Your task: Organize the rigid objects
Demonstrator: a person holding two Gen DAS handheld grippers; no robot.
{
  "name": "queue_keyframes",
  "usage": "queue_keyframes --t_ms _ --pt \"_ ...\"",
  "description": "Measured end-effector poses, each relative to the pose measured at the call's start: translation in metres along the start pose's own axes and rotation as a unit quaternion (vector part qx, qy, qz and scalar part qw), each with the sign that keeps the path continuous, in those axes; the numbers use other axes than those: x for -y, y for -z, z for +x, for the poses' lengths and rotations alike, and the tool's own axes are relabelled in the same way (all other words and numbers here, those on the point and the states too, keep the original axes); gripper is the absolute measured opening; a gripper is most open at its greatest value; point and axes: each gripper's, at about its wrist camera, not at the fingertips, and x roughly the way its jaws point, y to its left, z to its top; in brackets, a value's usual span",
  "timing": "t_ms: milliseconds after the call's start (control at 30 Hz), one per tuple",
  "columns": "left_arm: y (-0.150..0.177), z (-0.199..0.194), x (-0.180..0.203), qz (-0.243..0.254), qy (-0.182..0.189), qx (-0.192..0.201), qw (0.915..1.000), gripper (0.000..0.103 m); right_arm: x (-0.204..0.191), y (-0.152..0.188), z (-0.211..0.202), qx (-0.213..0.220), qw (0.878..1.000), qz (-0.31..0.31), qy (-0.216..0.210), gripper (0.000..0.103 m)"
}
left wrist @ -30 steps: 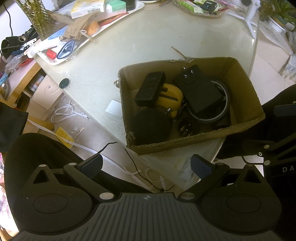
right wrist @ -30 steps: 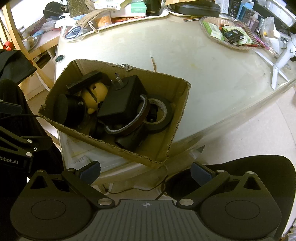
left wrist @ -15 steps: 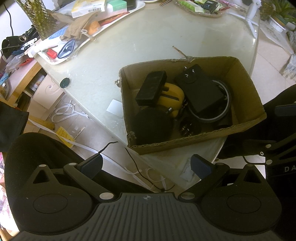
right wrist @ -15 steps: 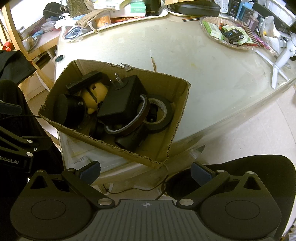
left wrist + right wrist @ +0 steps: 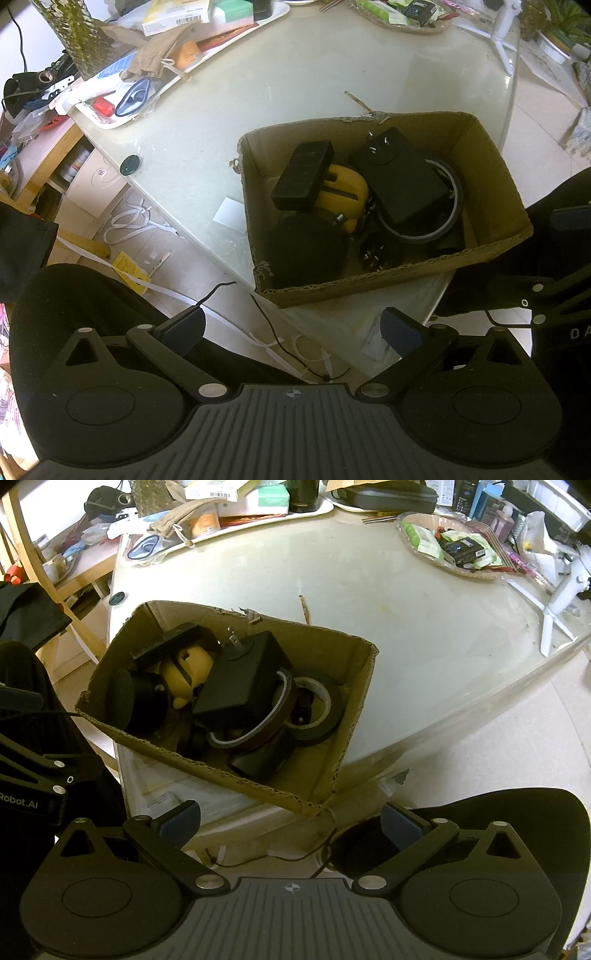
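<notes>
The left gripper (image 5: 291,328) hangs off the table's near edge with its jaws spread wide and nothing between them; the right gripper (image 5: 290,821) is likewise released and empty. Straight ahead of both, toward 12 o'clock, an open cardboard box (image 5: 491,155) sits on the corner of the pale glass table (image 5: 295,92), its near wall overhanging the edge. Inside, things are heaped so that much is buried: a black power adapter (image 5: 400,181) with its metal prongs up lies across a thin tape ring (image 5: 424,236), a flat black block (image 5: 303,175) rests on a yellow object (image 5: 345,192) whose shape is mostly covered, and a round black disc (image 5: 306,251) fills the 7 o'clock corner. From the right wrist view, a thick roll of black tape (image 5: 317,705) shows at the box's 3 o'clock side, with another dark block (image 5: 264,760) half hidden beneath. A cluttered white tray (image 5: 207,55) lies at 11 o'clock, cut off by the frame.
</notes>
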Motion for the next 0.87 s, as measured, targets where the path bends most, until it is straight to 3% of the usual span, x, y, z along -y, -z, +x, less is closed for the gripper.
queue_keyframes --t_ms 867 --pt "0.0012 -0.0011 -0.0014 -0.007 -0.005 0.000 1.0000 0.103 0.0005 -0.0002 -0.0010 0.001 1.000 0.000 -0.001 0.103"
